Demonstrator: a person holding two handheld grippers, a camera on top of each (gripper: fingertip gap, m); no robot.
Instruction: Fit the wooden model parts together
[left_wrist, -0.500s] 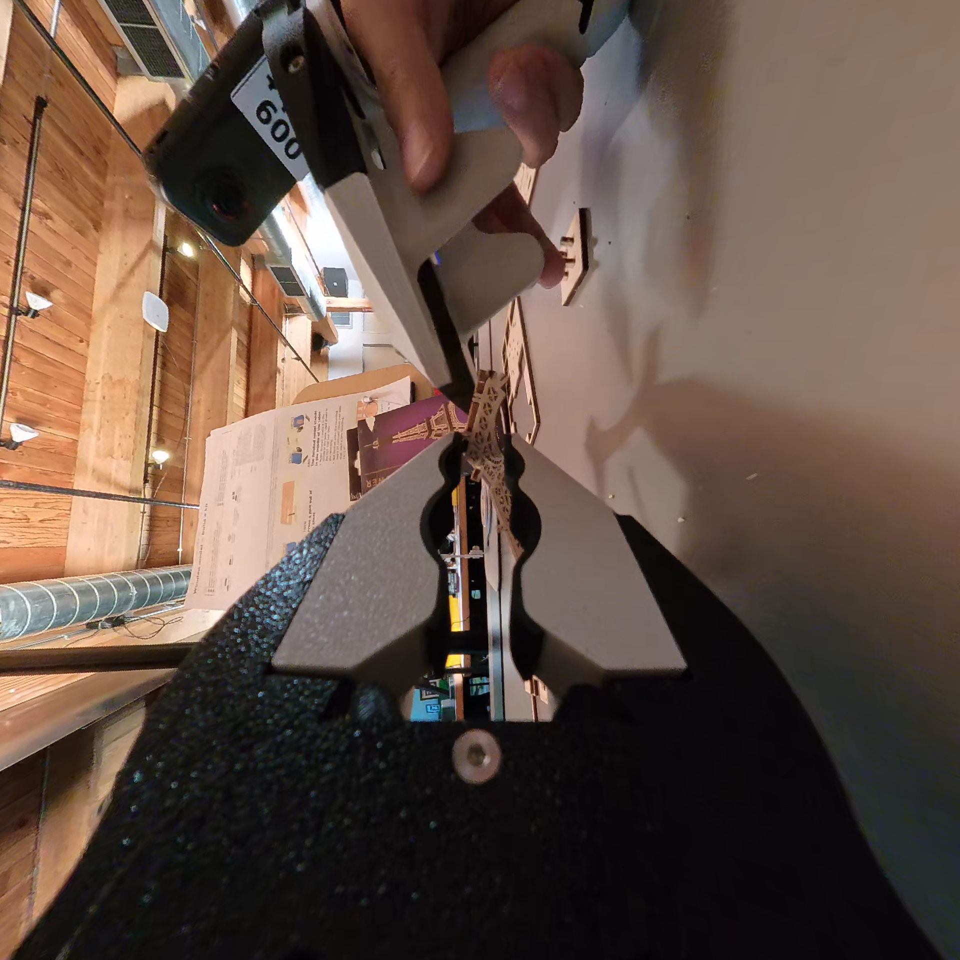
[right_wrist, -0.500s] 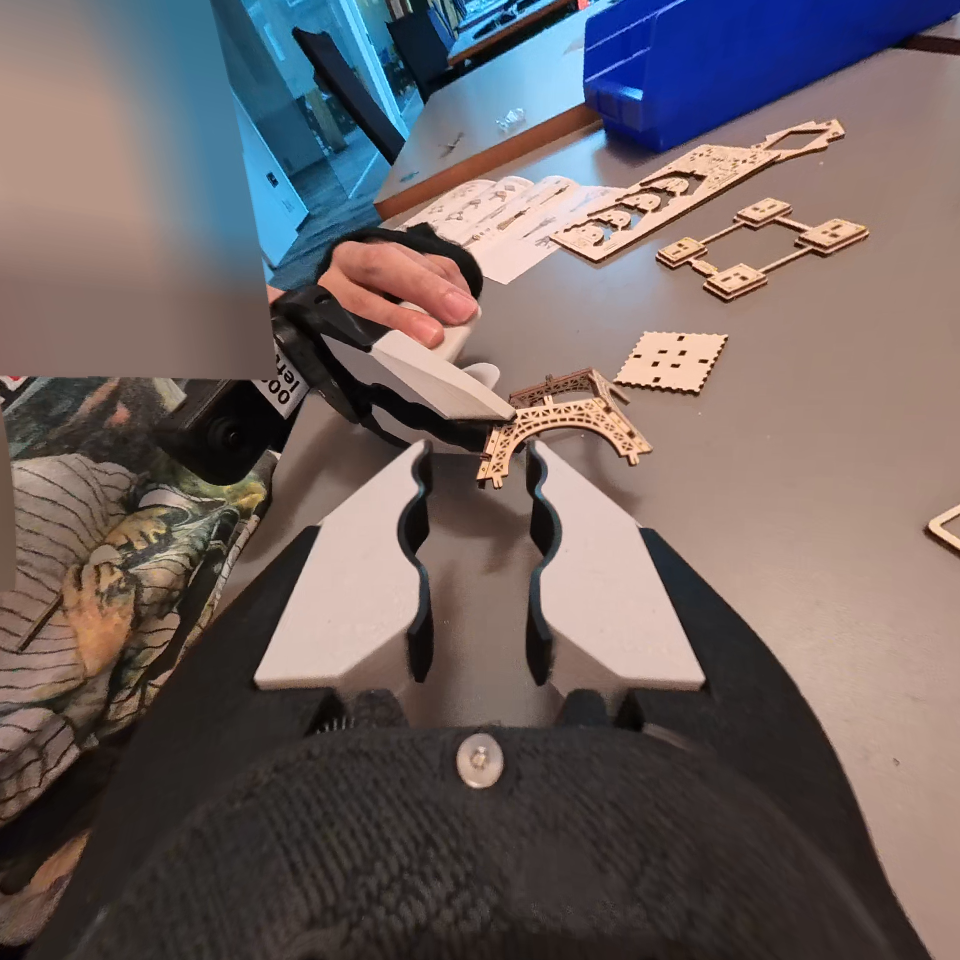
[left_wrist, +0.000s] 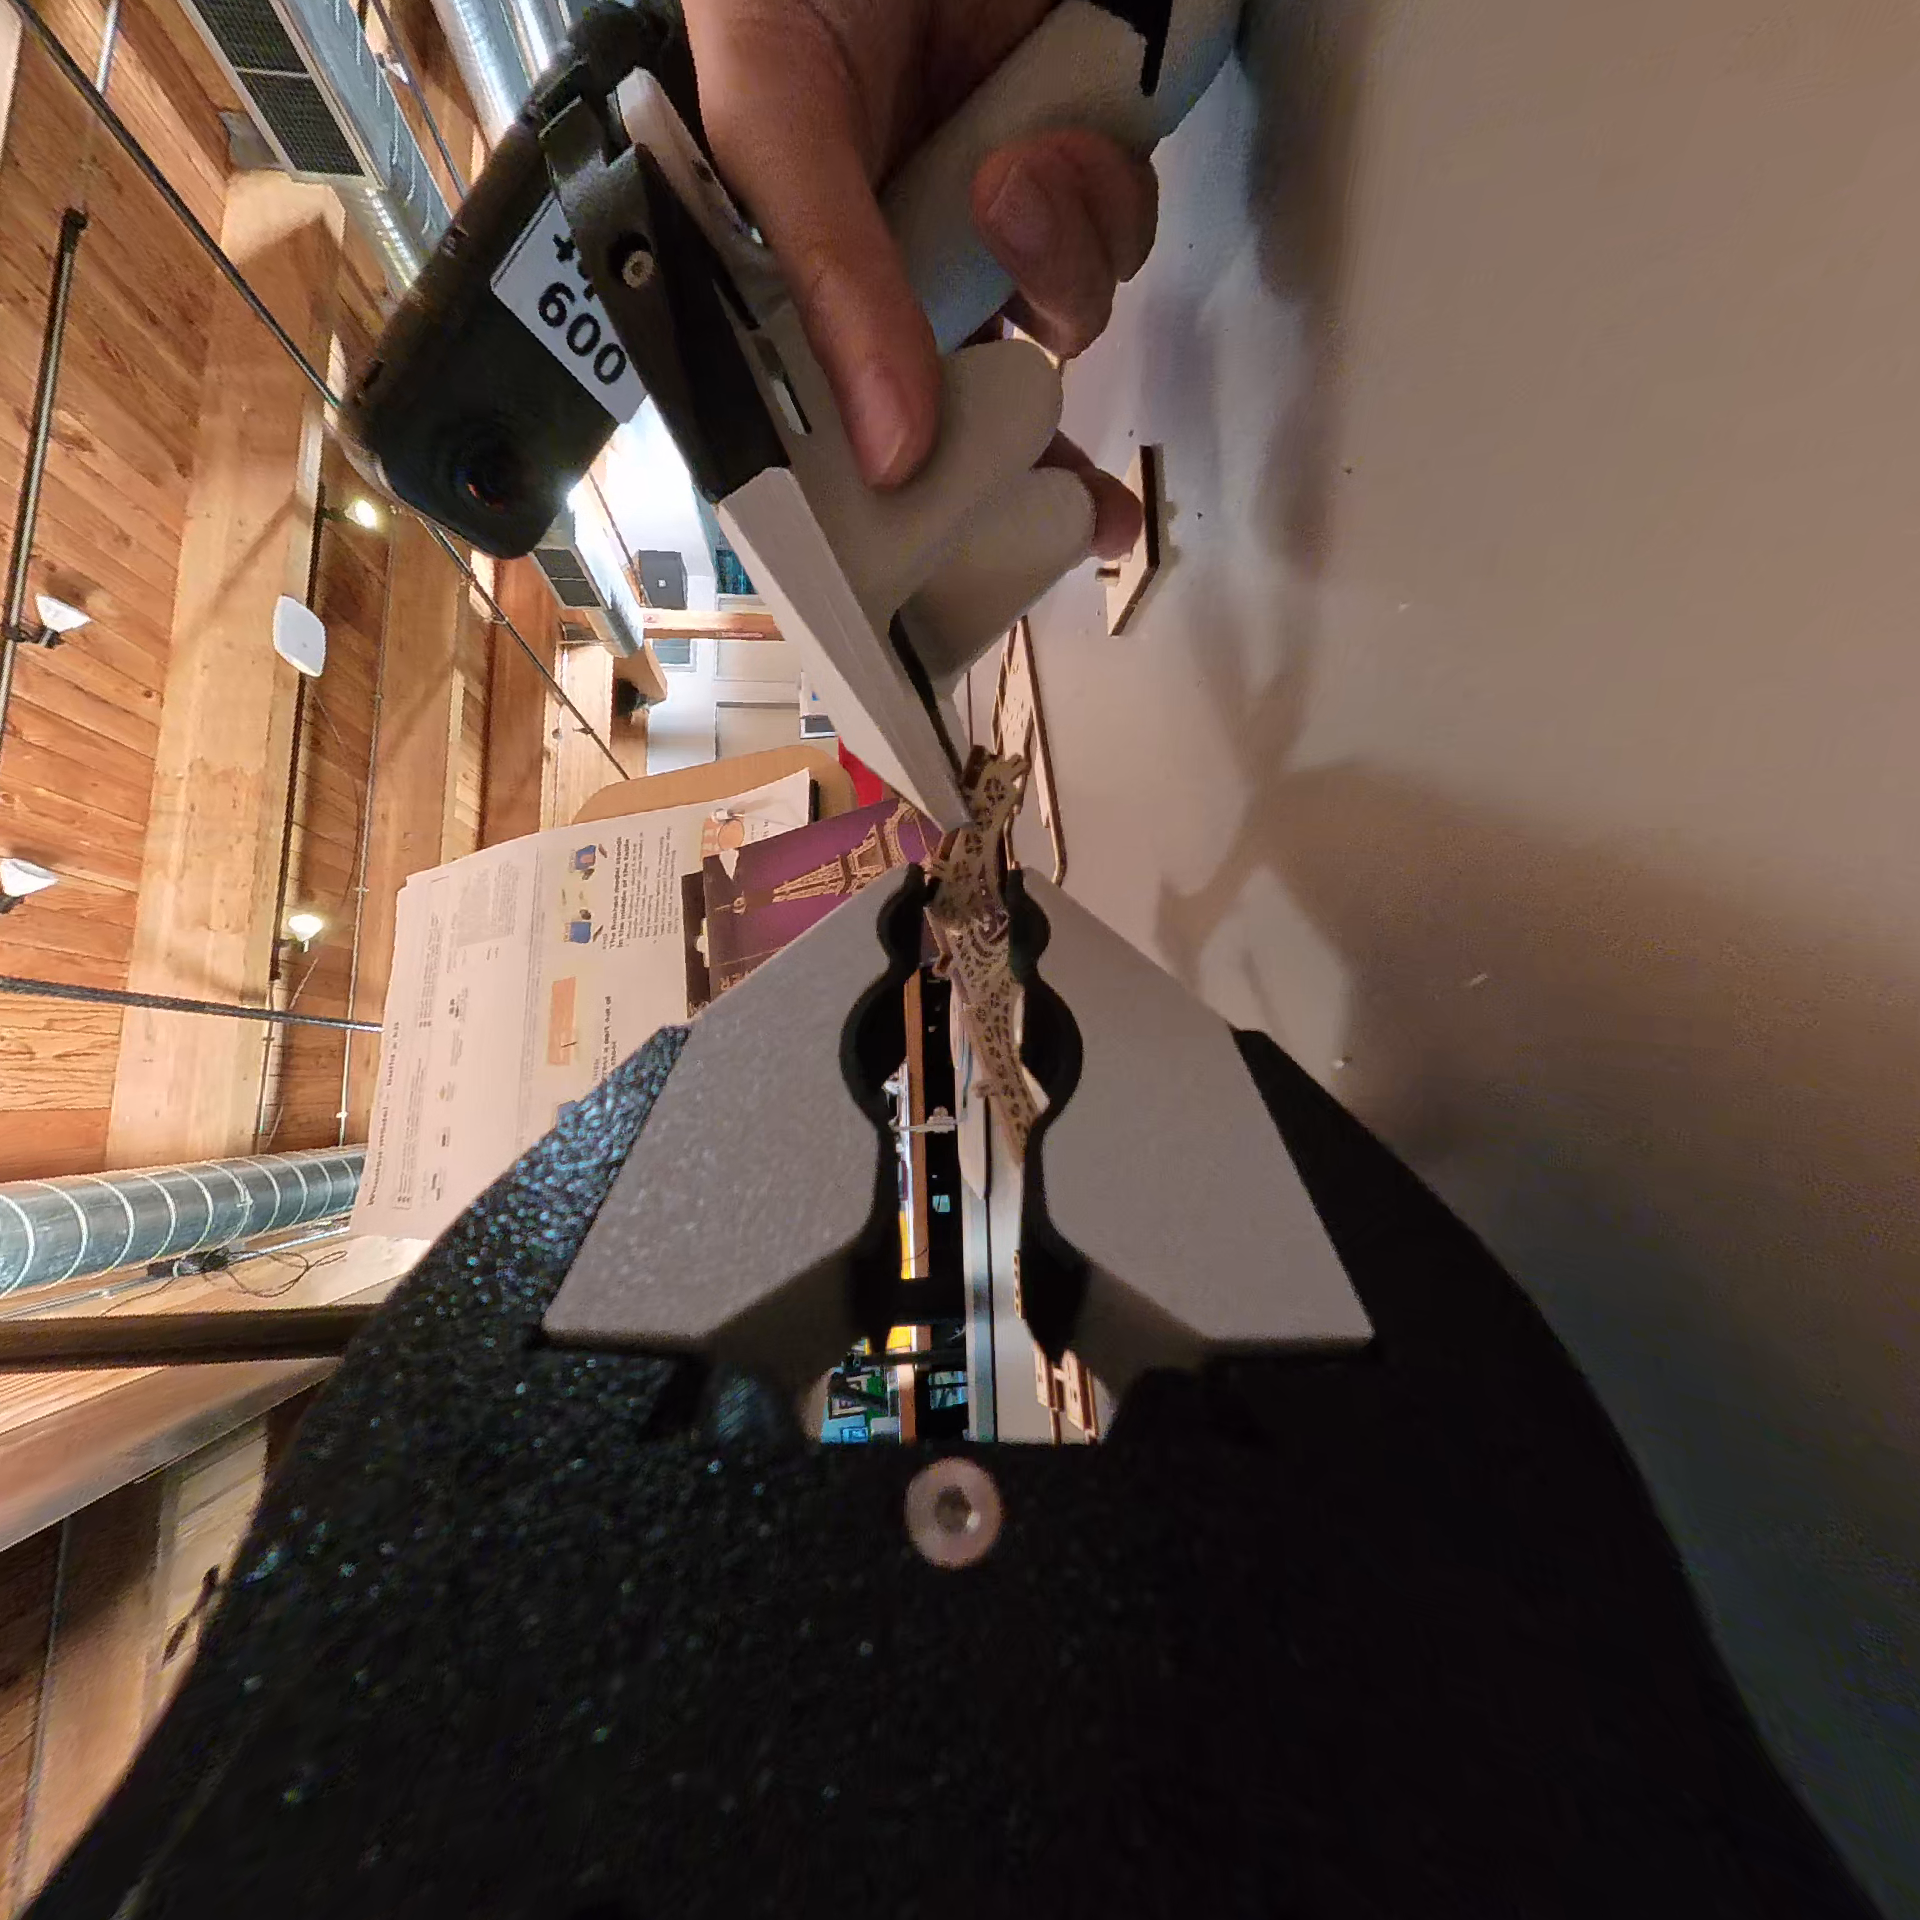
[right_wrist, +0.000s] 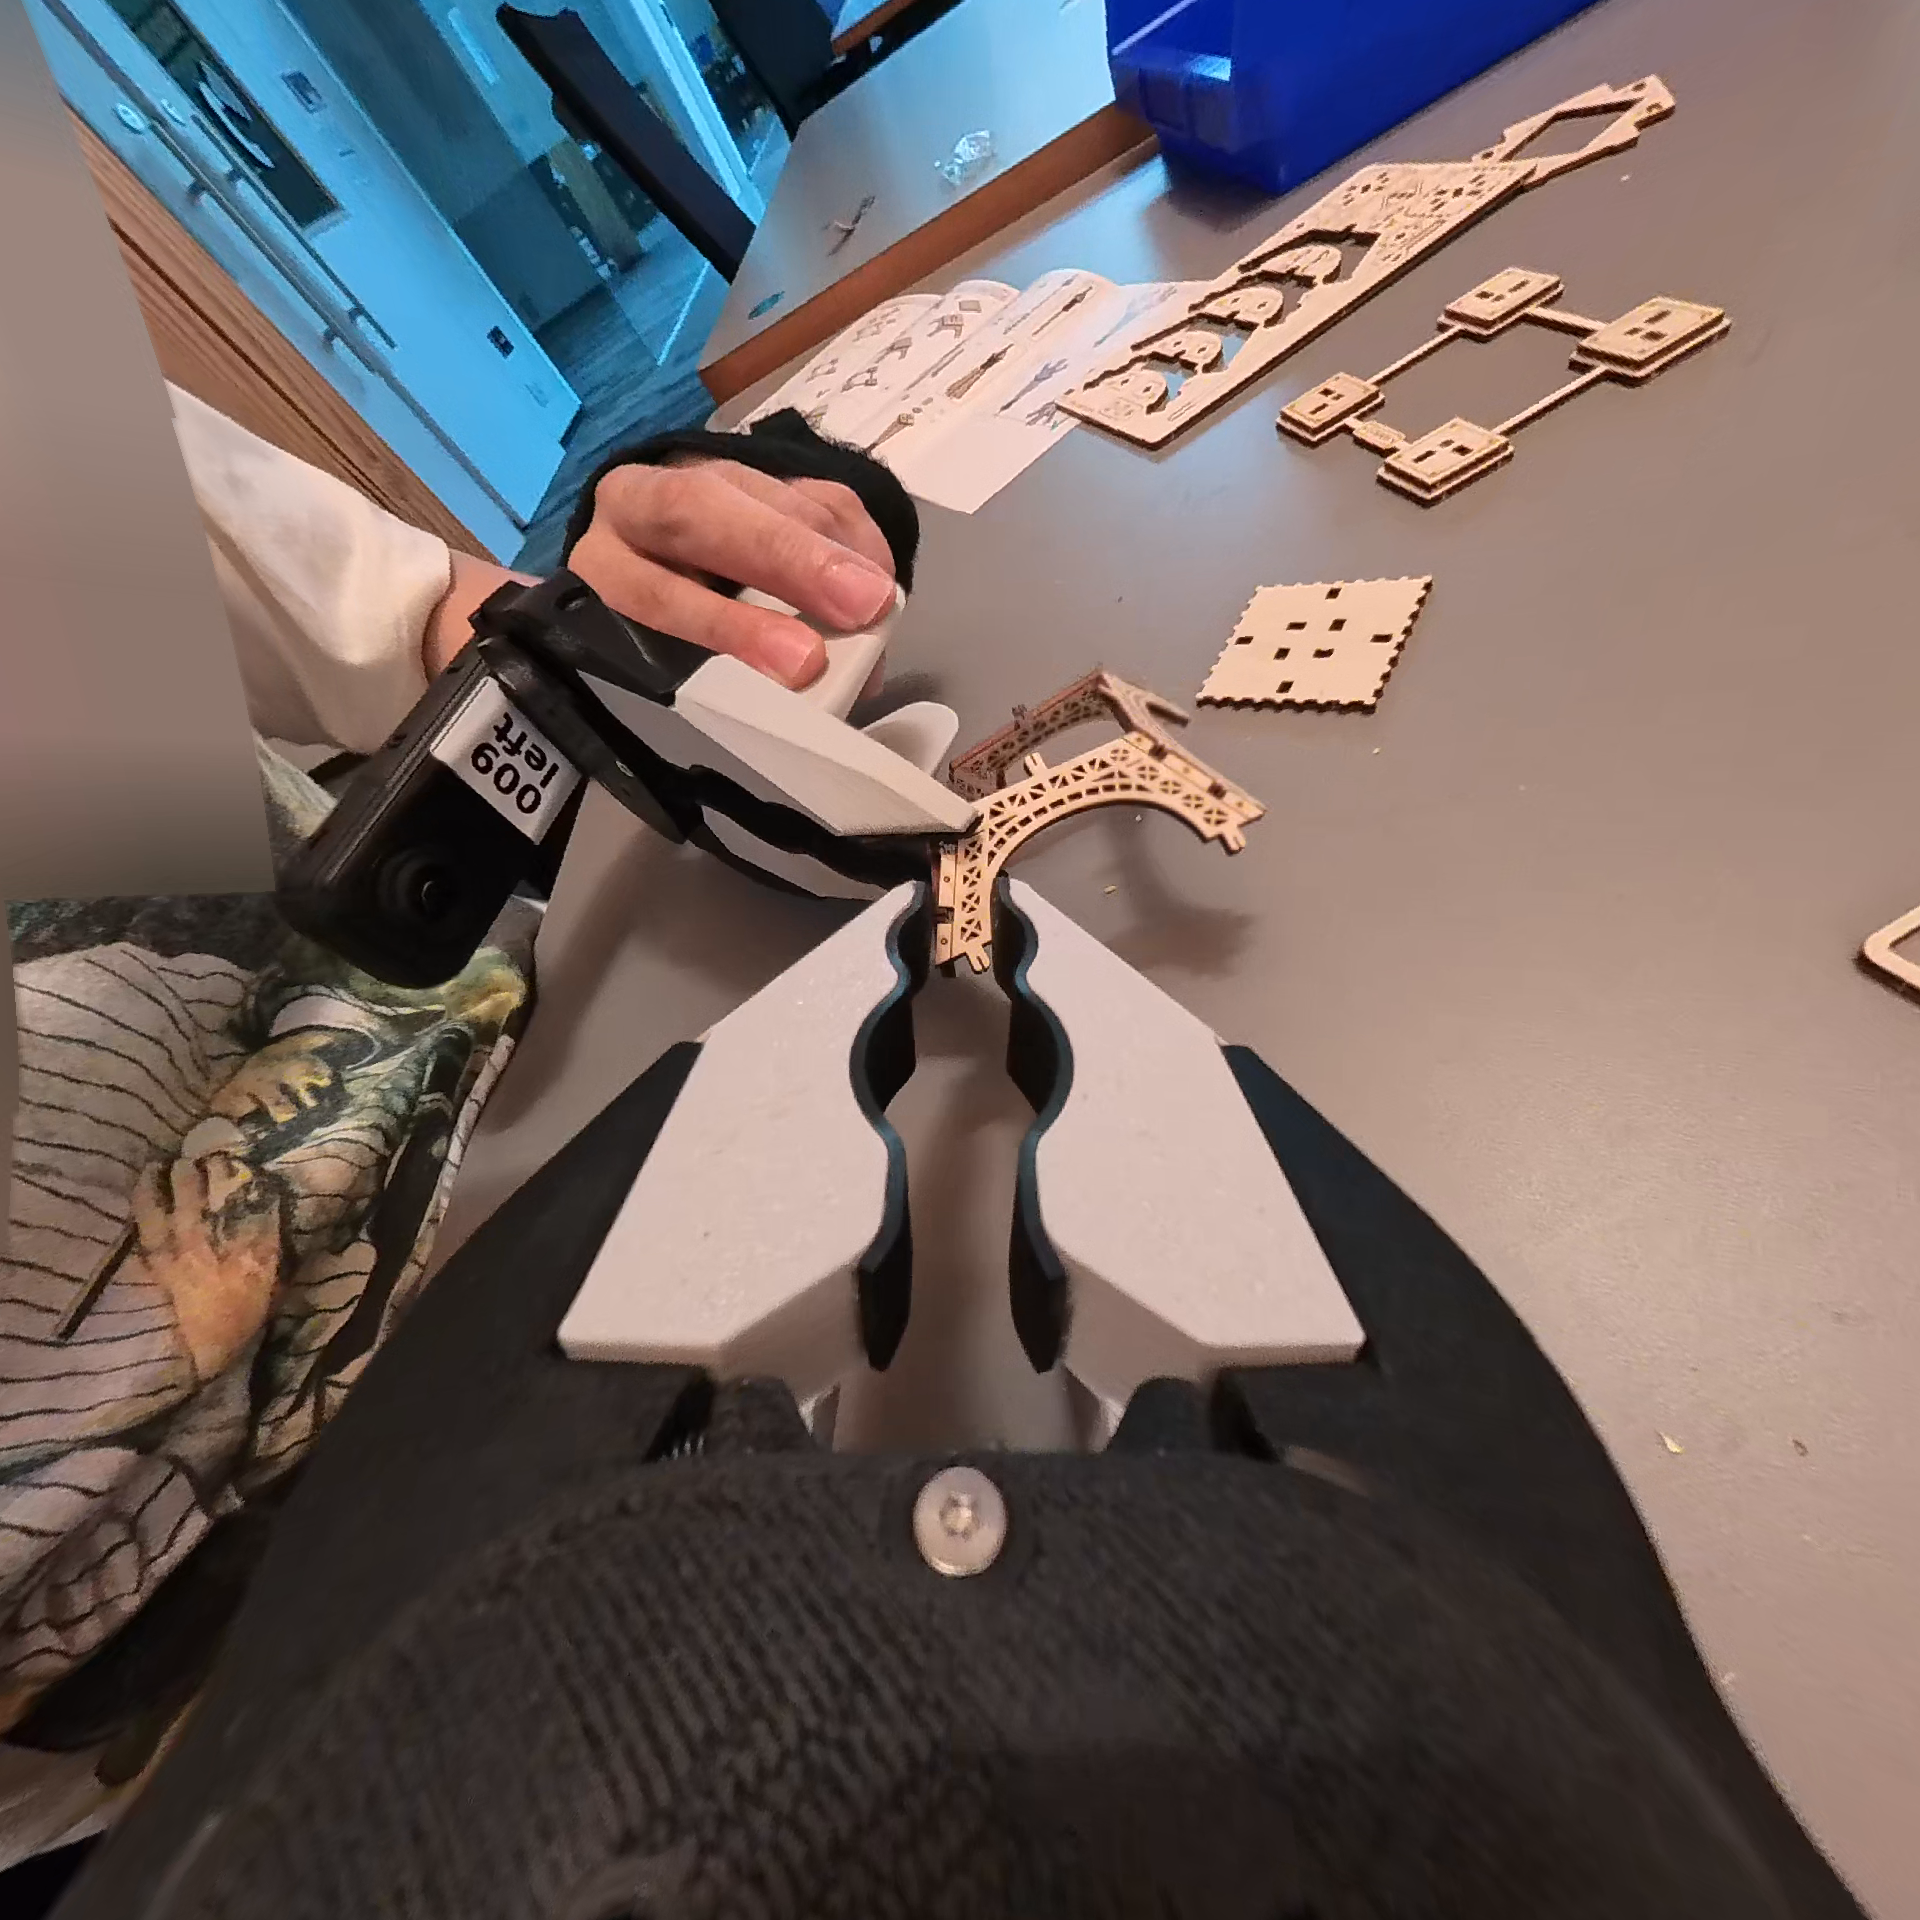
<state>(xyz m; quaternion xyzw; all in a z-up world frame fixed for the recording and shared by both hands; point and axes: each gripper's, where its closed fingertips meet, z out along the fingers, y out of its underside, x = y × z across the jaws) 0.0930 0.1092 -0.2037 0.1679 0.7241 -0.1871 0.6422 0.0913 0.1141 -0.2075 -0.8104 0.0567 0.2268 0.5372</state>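
1. One wooden arch piece, cut like lattice, is in the air just above the grey table, and both tools hold it at the same leg.
2. The right gripper has its two tips closed on the lower end of this leg; further back the wavy black pads stand apart.
3. The left gripper comes from the left side and its pointed tips are clamped on the same leg, just above the right one.
4. In the left wrist view the arch piece is seen edge-on between the left gripper's tips, and the right gripper touches it from above.
5. A square plate with small slots lies flat near the arch.
6. Farther away lie a frame of four small blocks, a long cut-out sheet and a folded instruction paper.
7. A blue bin stands at the far edge.
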